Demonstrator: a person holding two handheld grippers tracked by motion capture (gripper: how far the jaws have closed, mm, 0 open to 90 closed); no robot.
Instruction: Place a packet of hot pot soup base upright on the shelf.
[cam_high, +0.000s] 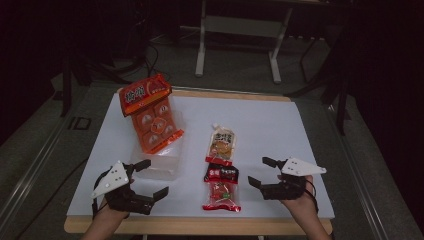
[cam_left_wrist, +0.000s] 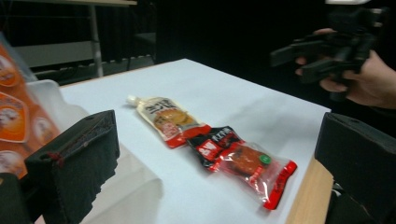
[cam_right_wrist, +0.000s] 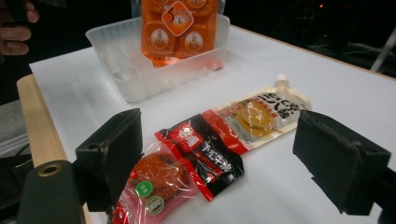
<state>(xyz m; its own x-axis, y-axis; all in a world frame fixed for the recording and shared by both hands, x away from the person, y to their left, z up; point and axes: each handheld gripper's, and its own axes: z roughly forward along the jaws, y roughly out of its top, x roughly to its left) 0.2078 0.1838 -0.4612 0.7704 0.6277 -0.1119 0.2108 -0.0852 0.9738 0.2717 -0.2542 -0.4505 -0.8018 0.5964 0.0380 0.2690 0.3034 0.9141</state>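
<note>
Hovering: right gripper (cam_high: 261, 173) fingers wide, empty | high view: left gripper (cam_high: 150, 177) likewise | red packet (cam_right_wrist: 161, 179) near

Count: snack packets, 3 total — 1 orange packet (cam_high: 150, 116), 1 spouted pouch (cam_high: 221, 144), 1 red-and-black packet (cam_high: 221, 189). Clear plastic tray (cam_high: 165, 167): 1. Grippers: 2.

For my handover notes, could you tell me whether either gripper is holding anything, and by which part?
Nothing is held: the left gripper and right gripper both stand open beside the snack packets.
</note>
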